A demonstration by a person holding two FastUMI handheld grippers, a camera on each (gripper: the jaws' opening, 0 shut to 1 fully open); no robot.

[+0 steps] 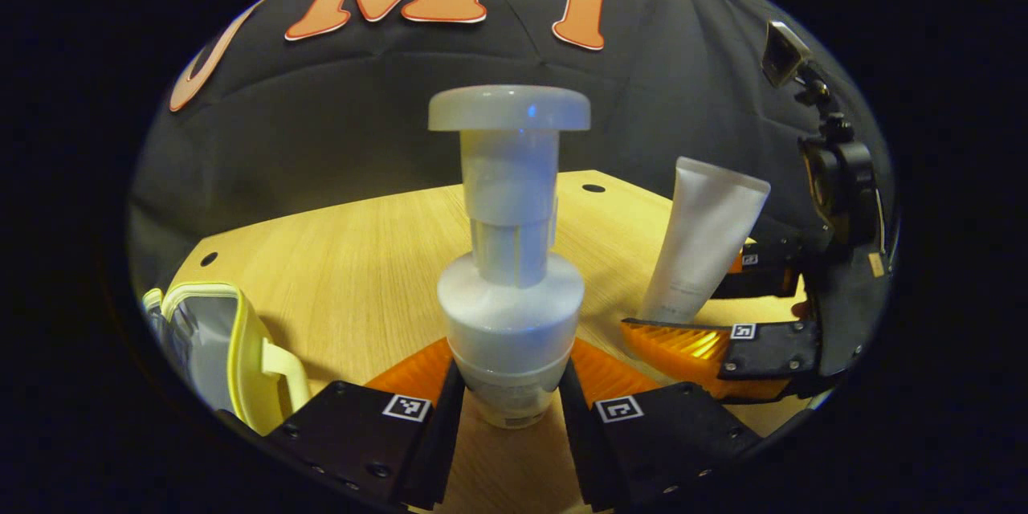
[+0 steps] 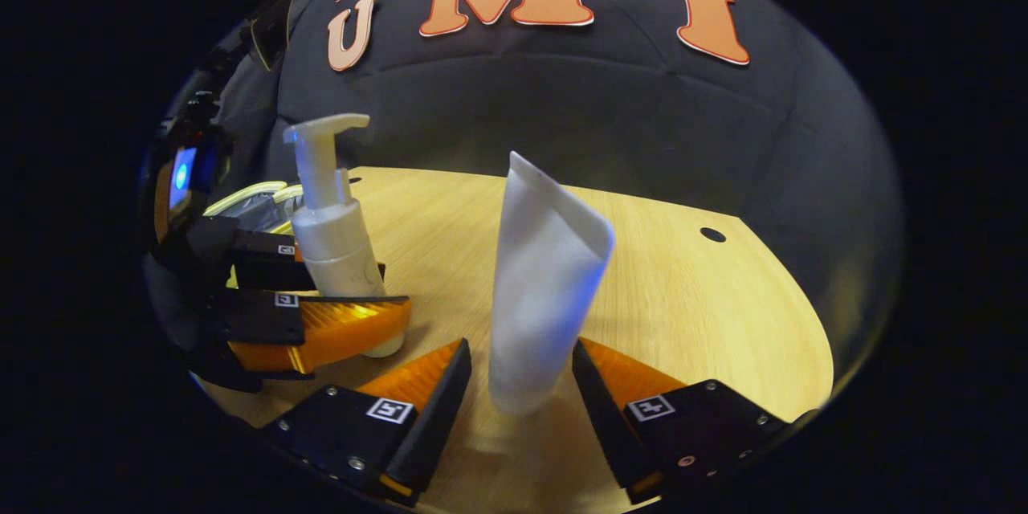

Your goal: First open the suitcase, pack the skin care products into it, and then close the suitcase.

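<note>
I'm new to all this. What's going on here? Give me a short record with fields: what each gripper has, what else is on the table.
left gripper: fingers on both sides of the white pump bottle, which stands upright
right gripper: open around the white tube, gaps on both sides
tube: upright, leaning slightly, cap end down
table: light wood, with small round holes
suitcase: small, yellow-trimmed, at the table's edge beside the left gripper
packed so far: cannot tell
</note>
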